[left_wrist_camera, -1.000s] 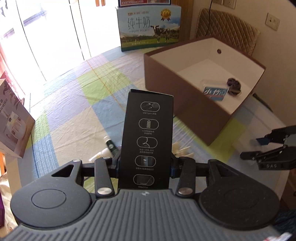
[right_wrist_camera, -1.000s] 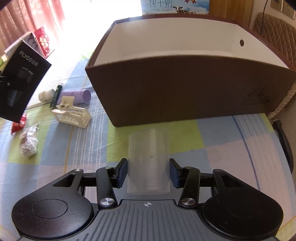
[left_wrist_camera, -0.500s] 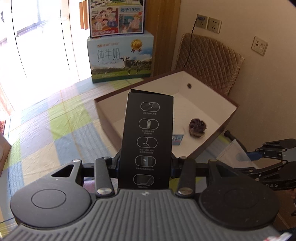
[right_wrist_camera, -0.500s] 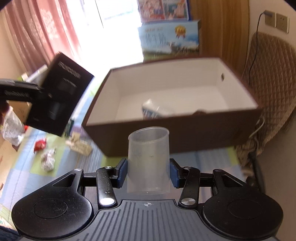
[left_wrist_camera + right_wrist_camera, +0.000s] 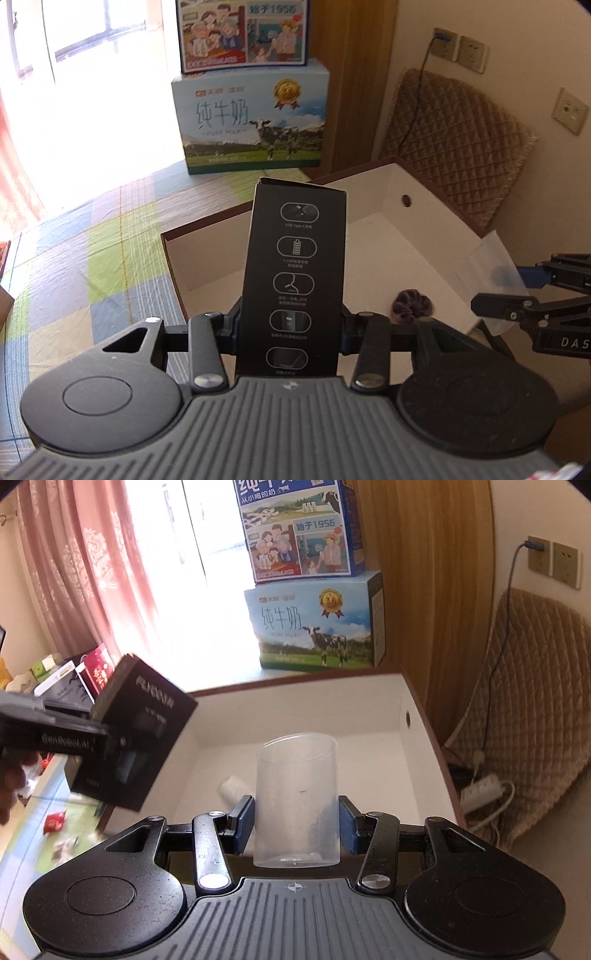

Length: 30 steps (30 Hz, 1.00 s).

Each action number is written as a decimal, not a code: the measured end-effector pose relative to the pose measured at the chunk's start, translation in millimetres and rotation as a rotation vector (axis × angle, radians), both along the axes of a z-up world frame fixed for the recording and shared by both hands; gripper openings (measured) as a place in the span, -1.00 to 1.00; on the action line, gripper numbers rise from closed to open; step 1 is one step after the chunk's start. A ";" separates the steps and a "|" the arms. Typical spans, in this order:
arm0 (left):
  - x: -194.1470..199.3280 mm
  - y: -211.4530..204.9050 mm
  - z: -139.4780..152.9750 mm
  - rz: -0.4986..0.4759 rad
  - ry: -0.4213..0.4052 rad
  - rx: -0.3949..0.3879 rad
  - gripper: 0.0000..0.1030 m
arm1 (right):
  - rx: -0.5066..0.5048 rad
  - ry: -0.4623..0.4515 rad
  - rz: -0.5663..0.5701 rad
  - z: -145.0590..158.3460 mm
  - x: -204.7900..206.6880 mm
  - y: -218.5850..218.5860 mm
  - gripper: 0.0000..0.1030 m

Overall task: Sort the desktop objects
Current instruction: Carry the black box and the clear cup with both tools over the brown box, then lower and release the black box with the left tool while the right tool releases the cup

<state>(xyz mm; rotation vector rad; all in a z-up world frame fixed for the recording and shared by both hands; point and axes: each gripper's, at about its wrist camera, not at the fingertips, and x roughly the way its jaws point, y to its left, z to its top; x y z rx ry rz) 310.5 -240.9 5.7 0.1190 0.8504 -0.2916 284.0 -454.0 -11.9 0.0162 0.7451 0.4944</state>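
My left gripper (image 5: 290, 328) is shut on a tall black carton (image 5: 293, 273) with white icons, held upright over the near wall of the brown box (image 5: 173, 258) with a white inside. A dark scrunchie (image 5: 412, 306) lies in that box. My right gripper (image 5: 295, 823) is shut on a clear plastic cup (image 5: 295, 797), upright above the brown box (image 5: 424, 716). From the right wrist view the black carton (image 5: 136, 734) hangs at the left over the box's left wall. In the left wrist view the cup (image 5: 493, 273) shows at the right edge. A white roll (image 5: 234, 788) lies inside.
Milk cartons (image 5: 251, 122) are stacked behind the box on the checked tablecloth (image 5: 92, 266). A quilted chair back (image 5: 535, 709) and a power strip (image 5: 484, 790) stand right of the box. Small wrapped items (image 5: 53, 821) lie on the table at the left. Pink curtains (image 5: 81, 568) hang at the window.
Both grippers rose and moved forward over the brown box, each keeping its load. The black carton now hangs above the box's left wall and the cup above its inside.
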 end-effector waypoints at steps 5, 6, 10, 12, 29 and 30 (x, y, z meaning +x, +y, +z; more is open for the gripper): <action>30.6 -7.4 -15.6 0.070 0.050 0.034 -0.23 | 0.000 0.010 0.031 -8.7 42.6 9.5 -0.14; 35.9 -9.5 -19.6 0.083 0.061 0.042 -0.23 | -0.003 0.014 0.040 -11.1 50.2 12.4 -0.14; 55.6 -15.1 -37.5 0.133 0.109 0.072 -0.23 | -0.008 0.063 0.059 -25.2 76.9 21.5 -0.14; 63.5 -17.0 -46.0 0.151 0.132 0.087 -0.23 | -0.007 0.087 0.065 -31.4 88.0 25.0 -0.14; 109.6 -37.5 -87.4 0.209 0.216 0.133 -0.22 | -0.014 0.156 0.061 -54.4 126.3 32.2 -0.14; 109.9 -39.1 -86.3 0.206 0.202 0.132 -0.23 | -0.013 0.159 0.059 -55.0 127.5 31.5 -0.14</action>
